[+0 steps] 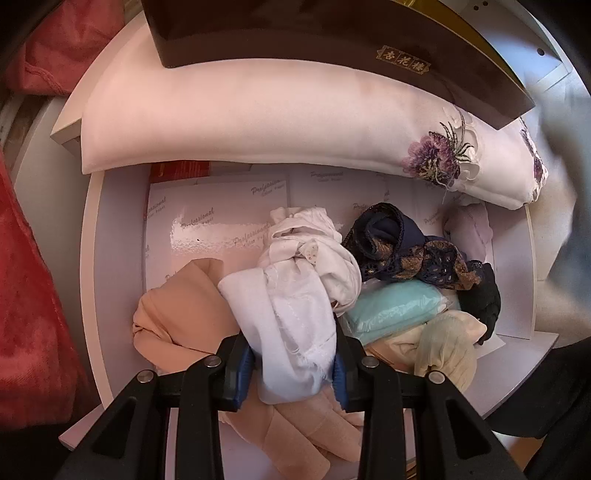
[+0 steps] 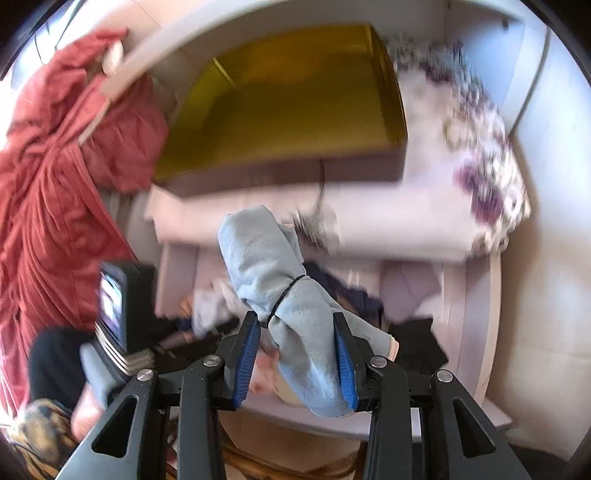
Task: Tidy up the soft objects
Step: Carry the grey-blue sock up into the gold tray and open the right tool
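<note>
My left gripper [image 1: 293, 363] is shut on a crumpled white cloth [image 1: 303, 280] over an open white drawer [image 1: 110, 236]. In the drawer lie a peach garment [image 1: 184, 310], a navy lace piece [image 1: 402, 251], a mint packet [image 1: 395, 306], a cream bundle [image 1: 443, 347], a black item [image 1: 484, 299] and a lilac piece [image 1: 469, 225]. My right gripper [image 2: 297, 354] is shut on a grey-blue bundle [image 2: 273, 266] tied with a black band, held above the same drawer [image 2: 476, 295]. The right wrist view is blurred.
A white pillow with purple flowers [image 1: 258, 122] lies across the drawer's back, with a dark brown box [image 1: 295, 33] on it. Red fabric [image 1: 26, 258] hangs at the left. The left gripper's body [image 2: 118, 314] shows at the left of the right wrist view.
</note>
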`<action>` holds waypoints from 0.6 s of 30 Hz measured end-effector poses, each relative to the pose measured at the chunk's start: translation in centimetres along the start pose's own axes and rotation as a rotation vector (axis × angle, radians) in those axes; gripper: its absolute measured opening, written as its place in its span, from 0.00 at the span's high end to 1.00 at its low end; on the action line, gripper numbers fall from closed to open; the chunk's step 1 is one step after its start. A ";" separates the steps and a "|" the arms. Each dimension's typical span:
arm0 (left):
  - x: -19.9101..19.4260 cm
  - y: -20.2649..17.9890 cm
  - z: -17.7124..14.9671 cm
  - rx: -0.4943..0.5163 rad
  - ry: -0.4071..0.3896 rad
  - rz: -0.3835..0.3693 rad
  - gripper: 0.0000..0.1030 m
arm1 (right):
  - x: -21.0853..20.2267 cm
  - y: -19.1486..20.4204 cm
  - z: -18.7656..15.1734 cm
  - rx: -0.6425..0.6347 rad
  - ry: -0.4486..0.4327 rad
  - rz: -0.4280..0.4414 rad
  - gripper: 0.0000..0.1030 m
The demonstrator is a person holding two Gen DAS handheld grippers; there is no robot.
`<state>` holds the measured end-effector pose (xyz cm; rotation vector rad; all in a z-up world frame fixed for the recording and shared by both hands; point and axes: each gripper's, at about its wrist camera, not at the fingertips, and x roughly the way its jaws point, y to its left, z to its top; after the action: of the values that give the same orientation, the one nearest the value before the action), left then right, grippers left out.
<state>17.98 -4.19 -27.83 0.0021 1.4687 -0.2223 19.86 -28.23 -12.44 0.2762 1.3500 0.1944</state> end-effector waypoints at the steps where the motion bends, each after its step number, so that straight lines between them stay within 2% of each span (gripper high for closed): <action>1: 0.1 0.0 0.0 -0.003 0.003 0.001 0.67 | -0.7 0.4 0.9 0.012 -0.029 0.004 0.62; 7: -0.1 -0.2 0.6 -0.026 0.008 -0.012 0.67 | -2.5 1.4 7.0 0.104 -0.211 -0.032 0.62; 9: 0.0 -0.1 0.6 -0.031 0.009 -0.013 0.67 | -2.1 1.5 9.0 0.130 -0.245 -0.053 0.62; 13: 0.1 -0.2 0.6 -0.038 0.012 -0.012 0.67 | -0.5 1.4 12.1 0.161 -0.275 -0.113 0.62; 18: 0.0 0.0 0.6 -0.055 0.014 -0.020 0.67 | 2.1 0.5 13.9 0.177 -0.266 -0.193 0.62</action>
<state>18.58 -4.31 -27.78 -0.0561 1.4892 -0.1985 33.87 -28.30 -11.50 0.3064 1.1218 -0.1213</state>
